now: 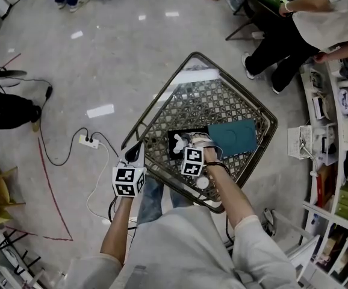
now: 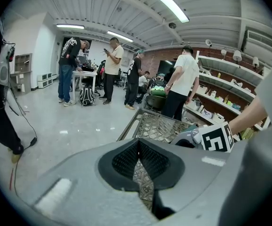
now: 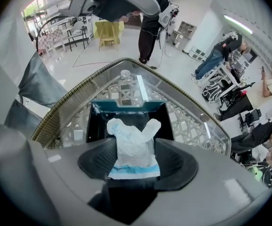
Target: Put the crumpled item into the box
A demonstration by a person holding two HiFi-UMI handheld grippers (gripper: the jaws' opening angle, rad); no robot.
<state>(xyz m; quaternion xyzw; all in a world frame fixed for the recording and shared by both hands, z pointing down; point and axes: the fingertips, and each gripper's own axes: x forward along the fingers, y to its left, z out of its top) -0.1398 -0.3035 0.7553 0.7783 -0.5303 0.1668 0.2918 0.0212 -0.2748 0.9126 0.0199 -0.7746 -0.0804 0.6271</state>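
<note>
Your right tongs (image 3: 132,149) gape wide around the crumpled item (image 3: 131,128), over the box (image 3: 96,126); print on its blue band is unreadable. Your left tongs (image 2: 137,147) are pinched together, empty.

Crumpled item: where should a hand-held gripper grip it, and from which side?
Probably best to grip the crumpled item at its compact middle, pressing its two long edges and approaching from the blue-banded end; the two far lobes splay and would likely slip.

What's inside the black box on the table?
The black box looks dark and empty where it shows. The crumpled white item, between the jaws of the right claw, covers its middle and near part, so that bit is hidden.
</note>
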